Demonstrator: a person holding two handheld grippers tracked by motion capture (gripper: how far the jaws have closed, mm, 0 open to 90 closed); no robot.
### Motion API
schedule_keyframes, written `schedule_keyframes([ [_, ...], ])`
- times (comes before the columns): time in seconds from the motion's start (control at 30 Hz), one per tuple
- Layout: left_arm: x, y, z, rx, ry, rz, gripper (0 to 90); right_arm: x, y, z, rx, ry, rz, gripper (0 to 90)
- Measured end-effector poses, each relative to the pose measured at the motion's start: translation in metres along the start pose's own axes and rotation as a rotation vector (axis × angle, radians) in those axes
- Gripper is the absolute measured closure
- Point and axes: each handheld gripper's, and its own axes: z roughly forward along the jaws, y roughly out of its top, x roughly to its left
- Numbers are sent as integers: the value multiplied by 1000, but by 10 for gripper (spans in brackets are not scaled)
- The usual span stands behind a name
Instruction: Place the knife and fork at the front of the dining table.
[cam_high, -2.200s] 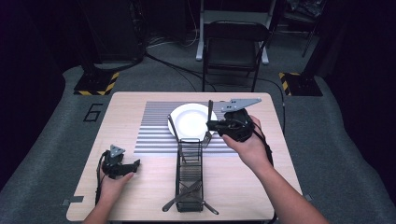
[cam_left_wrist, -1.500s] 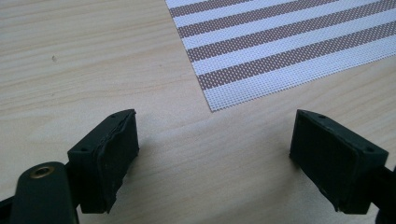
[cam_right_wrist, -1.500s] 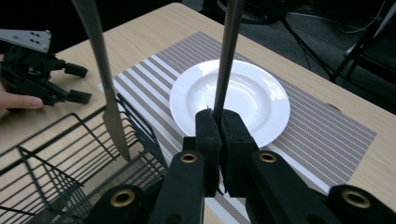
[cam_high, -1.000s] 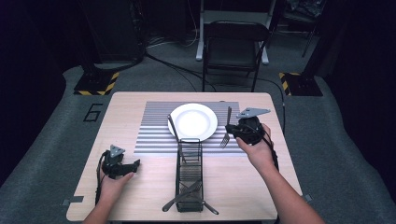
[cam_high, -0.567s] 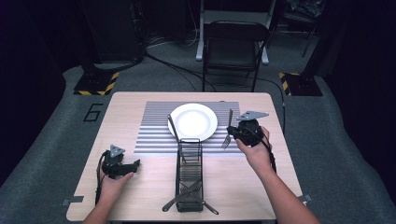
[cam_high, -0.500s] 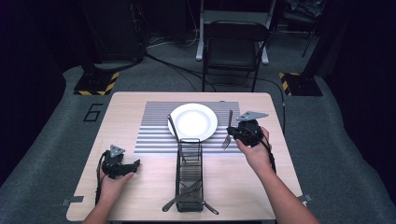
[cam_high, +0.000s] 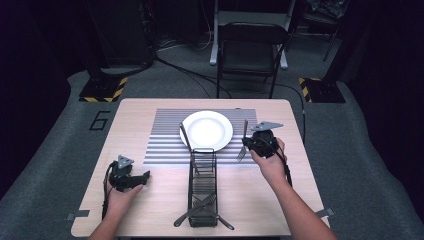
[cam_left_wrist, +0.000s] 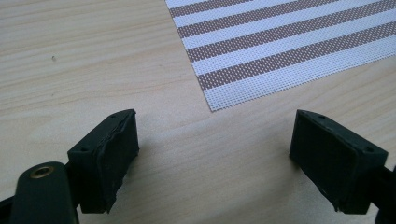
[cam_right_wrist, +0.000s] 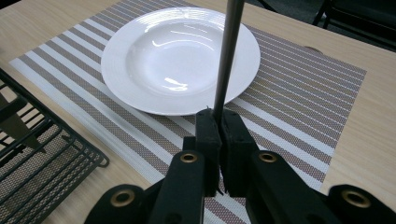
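Indoors, wooden table, striped placemat, right tool clamping fork, left tool wide.

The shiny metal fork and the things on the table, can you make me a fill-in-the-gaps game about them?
1. The right hand-held gripper is shut on the thin handle of a shiny metal ____.
2. The round white plate sits on a ____ placemat.
3. The left hand-held gripper has jaws that are wide ____, with nothing between them.
4. The black wire caddy stands on the table nearer the person than the ____.

Missing words: fork; striped; open; plate
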Motion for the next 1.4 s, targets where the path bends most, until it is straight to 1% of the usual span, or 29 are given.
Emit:
schedule_keyframes([
  [0.07,0,0,0,2,-1,0,151,-1,-1,2,1,-3,-6,872],
  [0.13,0,0,-1,11,-6,3,151,-2,-2,5,5,-2,-2,872],
  [0.17,0,0,0,3,-3,1,151,-1,-2,6,9,-2,9,872],
  [0.23,0,0,-1,11,-6,3,151,-2,-4,9,14,-3,6,872],
  [0.27,0,0,0,0,0,0,151,-3,-4,11,17,-4,9,872],
  [0.3,0,0,-1,11,-7,2,151,-2,-5,12,21,-4,14,872],
  [0.33,0,0,-1,11,-7,2,151,-3,-5,14,23,-6,7,872],
  [0.5,0,0,-1,10,-7,2,150,-6,-7,20,29,-8,10,872],
  [0.53,0,0,-1,11,-7,2,151,-6,-7,21,32,-8,19,872],
  [0.67,0,0,-1,11,-7,2,151,-9,-8,26,41,-7,22,871],
  [0.83,0,0,0,2,-6,2,151,-11,-7,31,33,-17,48,868],
  [0.87,0,0,0,2,-6,2,151,-12,-7,32,31,-21,44,868],
  [0.97,0,0,0,2,-6,2,151,-12,-7,34,28,-32,76,866],
  [1.0,0,0,0,2,-6,2,151,-14,-7,35,24,-35,72,866],
  [1.03,0,0,0,2,-6,2,151,-13,-7,36,25,-40,89,866],
  [1.07,0,0,0,2,-6,2,151,-14,-7,37,21,-40,89,866],
  [1.4,0,0,0,1,-7,3,151,-16,-7,45,7,-68,172,865],
])
